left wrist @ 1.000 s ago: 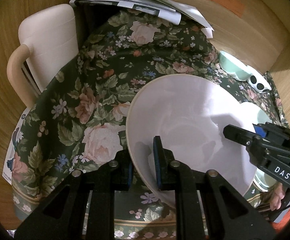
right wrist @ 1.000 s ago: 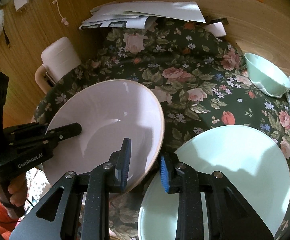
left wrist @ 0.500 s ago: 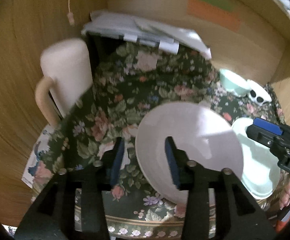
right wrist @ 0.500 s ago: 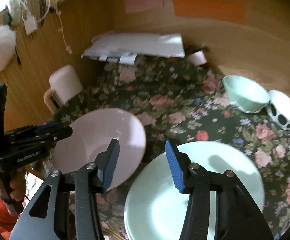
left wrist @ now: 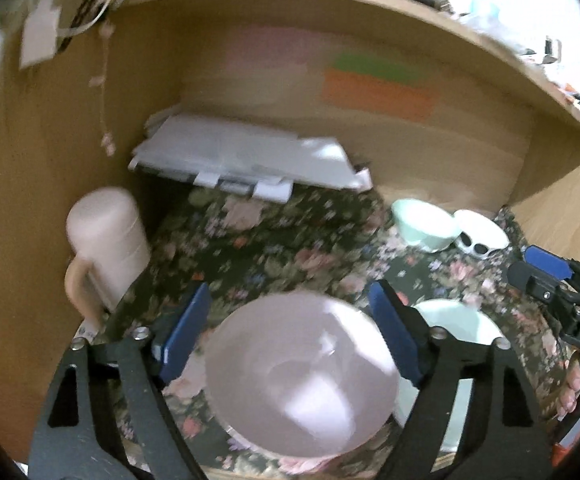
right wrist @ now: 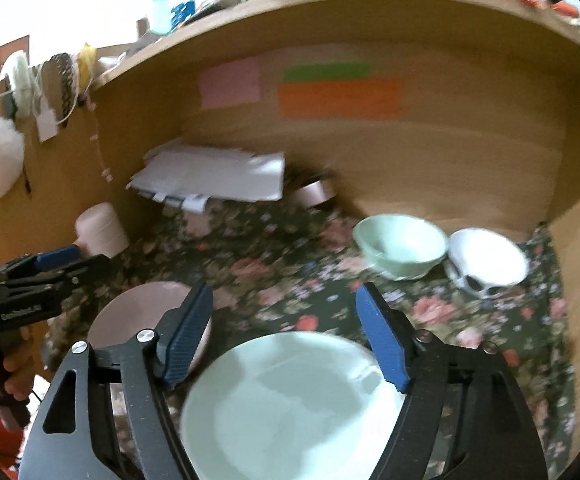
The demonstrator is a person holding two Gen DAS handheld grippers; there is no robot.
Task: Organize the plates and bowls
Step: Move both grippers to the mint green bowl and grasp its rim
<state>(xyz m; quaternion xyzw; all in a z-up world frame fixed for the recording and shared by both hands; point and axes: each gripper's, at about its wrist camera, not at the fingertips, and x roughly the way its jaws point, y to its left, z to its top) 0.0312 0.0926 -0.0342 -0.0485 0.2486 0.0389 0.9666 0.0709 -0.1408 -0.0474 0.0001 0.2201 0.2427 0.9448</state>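
Wood walls left, far, right; open floral cloth [right wrist: 290,264] mid-table; left gripper [left wrist: 290,316], right gripper [right wrist: 282,312] just opening wide, empty, above pink plate [left wrist: 302,376], green plate [right wrist: 290,404]

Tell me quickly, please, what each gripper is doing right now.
Left gripper: open, holding nothing; jaws just opened above the pink plate.
Right gripper: open, holding nothing; jaws just opened above the mint plate.

Floral cloth [left wrist: 290,240], paper stack [left wrist: 246,160], perhaps a pink jug [left wrist: 106,240]
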